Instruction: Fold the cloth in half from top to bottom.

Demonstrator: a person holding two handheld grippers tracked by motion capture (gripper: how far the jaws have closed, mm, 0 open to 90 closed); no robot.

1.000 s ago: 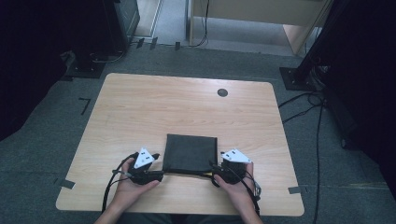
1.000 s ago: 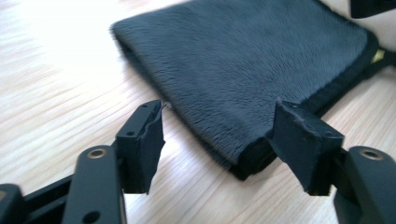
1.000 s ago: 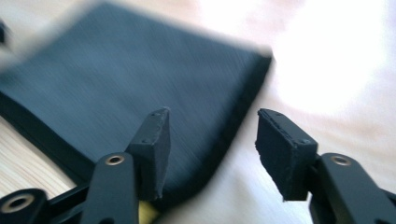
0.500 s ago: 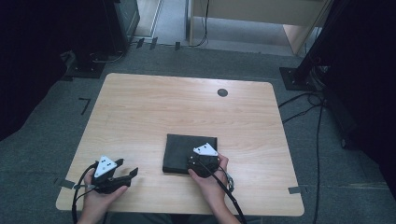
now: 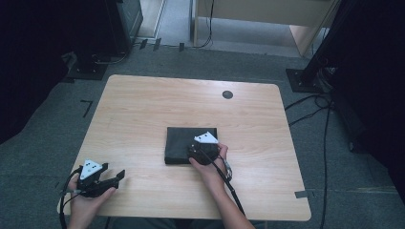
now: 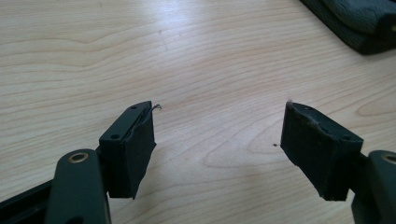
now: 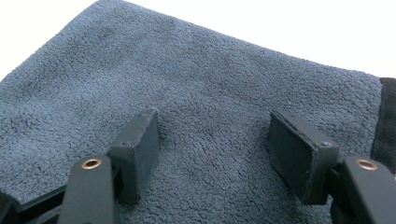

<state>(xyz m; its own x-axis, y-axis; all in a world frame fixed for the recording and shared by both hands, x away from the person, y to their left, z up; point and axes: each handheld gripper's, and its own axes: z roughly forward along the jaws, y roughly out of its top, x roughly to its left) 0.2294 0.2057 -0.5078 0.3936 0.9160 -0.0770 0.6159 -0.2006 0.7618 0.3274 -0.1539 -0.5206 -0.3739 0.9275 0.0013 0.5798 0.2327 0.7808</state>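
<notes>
Over the folded towel (image 5: pixel 184 143), right claw (image 7: pixel 212 140) gapes, edges unobstructed.

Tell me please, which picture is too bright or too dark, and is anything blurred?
In the right gripper view the table behind the folded towel is burnt out to plain white, while the towel's pile stays sharp. In the left gripper view the table is evenly lit, with clear wood grain. The high view is dim: the towel reads as nearly black, and the floor at both sides sinks into shadow.
</notes>
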